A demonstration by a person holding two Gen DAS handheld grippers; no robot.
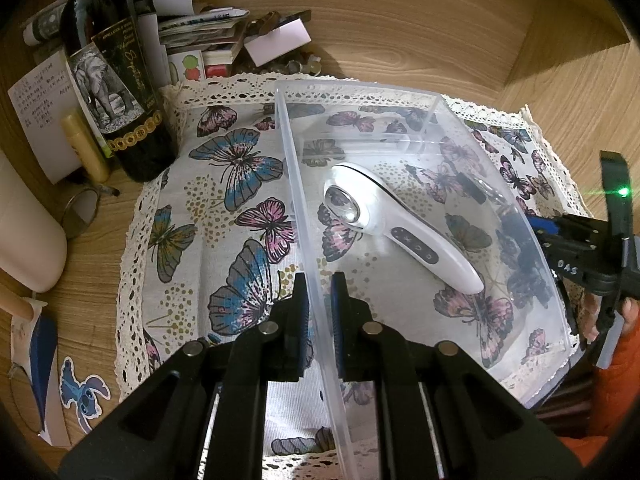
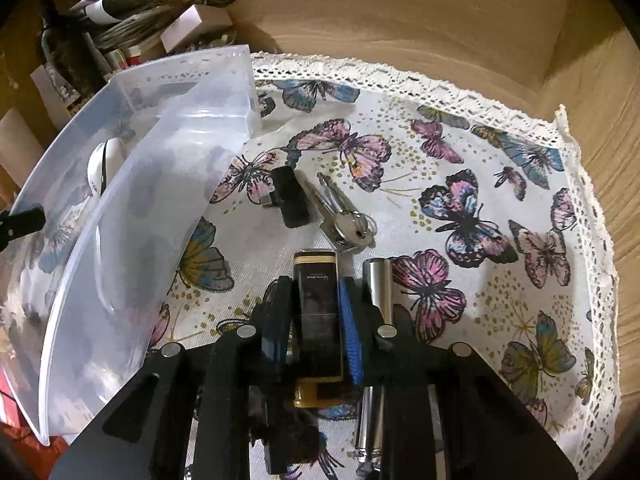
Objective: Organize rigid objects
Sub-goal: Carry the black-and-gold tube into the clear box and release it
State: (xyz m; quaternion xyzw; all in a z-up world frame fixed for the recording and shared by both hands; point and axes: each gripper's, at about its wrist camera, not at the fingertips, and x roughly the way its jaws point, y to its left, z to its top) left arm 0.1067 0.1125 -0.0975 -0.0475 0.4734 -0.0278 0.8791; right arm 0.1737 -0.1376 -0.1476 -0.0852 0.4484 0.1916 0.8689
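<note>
A clear plastic bin point(image 1: 420, 104) stands on the butterfly cloth point(image 1: 224, 184); a white handheld device point(image 1: 396, 224) lies inside it. My left gripper point(image 1: 319, 304) is shut on the bin's near-left wall. In the right wrist view the bin point(image 2: 132, 200) is at left. My right gripper point(image 2: 316, 300) is shut on a black and gold case point(image 2: 316, 280) just above the cloth. A black car key fob point(image 2: 290, 196), silver keys point(image 2: 344, 216) and a silver cylinder point(image 2: 378, 284) lie on the cloth beside it.
A dark wine bottle point(image 1: 116, 92), a tan tube point(image 1: 84, 148), papers and small boxes point(image 1: 208, 28) crowd the back left. A white cylinder point(image 1: 28, 232) and a Stitch sticker point(image 1: 82, 392) are at left. The wooden wall point(image 2: 400, 12) rises behind the cloth.
</note>
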